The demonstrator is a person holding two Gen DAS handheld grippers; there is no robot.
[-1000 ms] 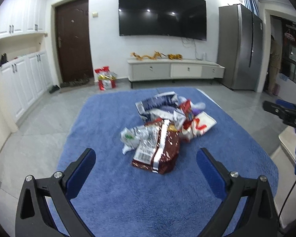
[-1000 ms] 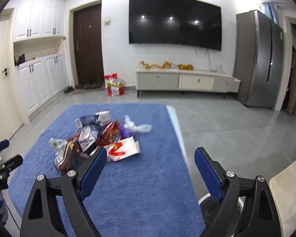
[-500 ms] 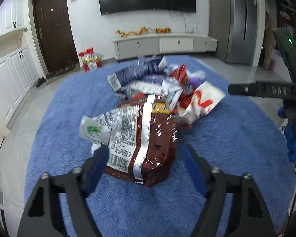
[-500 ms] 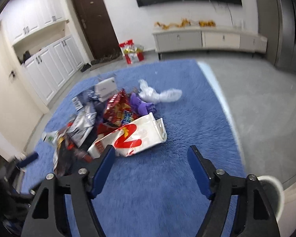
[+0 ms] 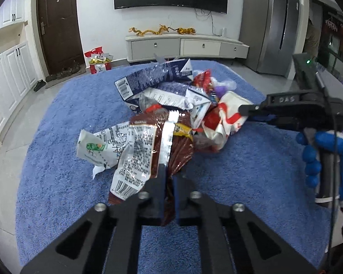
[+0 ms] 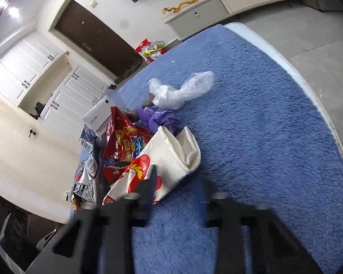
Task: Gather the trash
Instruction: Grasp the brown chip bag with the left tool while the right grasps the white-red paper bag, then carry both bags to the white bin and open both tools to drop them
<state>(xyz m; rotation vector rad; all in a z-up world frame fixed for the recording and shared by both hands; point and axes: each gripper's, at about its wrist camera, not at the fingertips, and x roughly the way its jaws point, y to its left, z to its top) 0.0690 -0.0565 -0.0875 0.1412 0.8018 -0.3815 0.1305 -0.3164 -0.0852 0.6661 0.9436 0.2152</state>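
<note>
A heap of trash lies on a blue rug (image 5: pixel 57 137). My left gripper (image 5: pixel 169 178) is shut on the near edge of a dark red foil snack bag (image 5: pixel 153 146), which lies on top of a white and green wrapper (image 5: pixel 96 148). My right gripper (image 6: pixel 178 182) is blurred and partly open at the near end of a white bag with red print (image 6: pixel 157 171); its left finger lies over the bag. In the left wrist view the right gripper (image 5: pixel 247 110) reaches to that white bag (image 5: pixel 226 118) from the right.
The heap also holds a dark blue carton (image 5: pixel 153 77), a red snack bag (image 6: pixel 123 137), a purple wrapper (image 6: pixel 157 118), a white box (image 6: pixel 100 114) and a clear plastic bag (image 6: pixel 180 91). A TV cabinet (image 5: pixel 185 45), a door (image 5: pixel 57 22) and white cupboards (image 5: pixel 6 73) line the walls.
Both grippers moved forward and down to the heap. My left gripper closed on the dark red bag. My right gripper tilted and narrowed at the white bag.
</note>
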